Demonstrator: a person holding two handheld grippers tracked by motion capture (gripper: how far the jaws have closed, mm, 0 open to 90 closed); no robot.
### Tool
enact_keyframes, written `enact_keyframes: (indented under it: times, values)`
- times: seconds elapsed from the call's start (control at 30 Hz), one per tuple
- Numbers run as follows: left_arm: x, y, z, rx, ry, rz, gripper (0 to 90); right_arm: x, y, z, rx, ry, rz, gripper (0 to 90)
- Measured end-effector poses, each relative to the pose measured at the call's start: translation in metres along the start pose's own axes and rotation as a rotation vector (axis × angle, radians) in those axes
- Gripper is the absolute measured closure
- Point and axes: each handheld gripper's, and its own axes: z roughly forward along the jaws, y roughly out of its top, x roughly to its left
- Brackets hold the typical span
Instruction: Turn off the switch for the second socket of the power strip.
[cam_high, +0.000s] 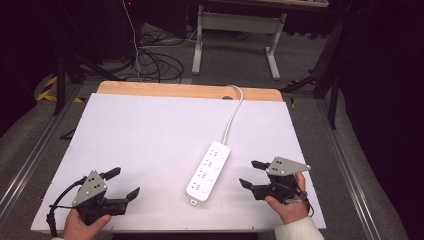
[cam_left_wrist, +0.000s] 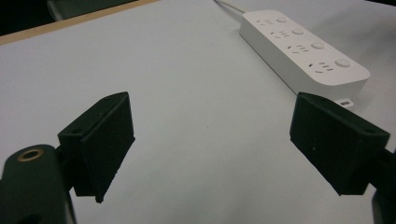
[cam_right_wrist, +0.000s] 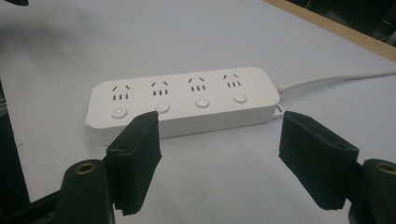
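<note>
White tabletop (cam_high: 150, 145), white four-socket power strip (cam_high: 209, 171), four round buttons

A white sheet (cam_high: 150, 145) covers the wooden table (cam_high: 165, 89); cables (cam_high: 150, 62) lie beyond.

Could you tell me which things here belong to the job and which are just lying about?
Part of the job:
power strip
its white cord
left gripper, open
right gripper, open

Just lying about:
cables on the floor
white table legs
</note>
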Motion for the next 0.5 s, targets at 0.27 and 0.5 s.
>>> enact_keyframes:
  times: [0.27, 0.5]
  values:
    - [-0.001, 0.0, 0.0, 0.005, -0.001, 0.015, 14.3, -0.005, 0.018, 0.007, 0.009, 0.013, 0.011, 30.8]
    - [-0.002, 0.001, 0.0, 0.004, -0.002, 0.019, 14.6, -0.008, 0.031, 0.017, 0.018, 0.033, 0.004, 32.2]
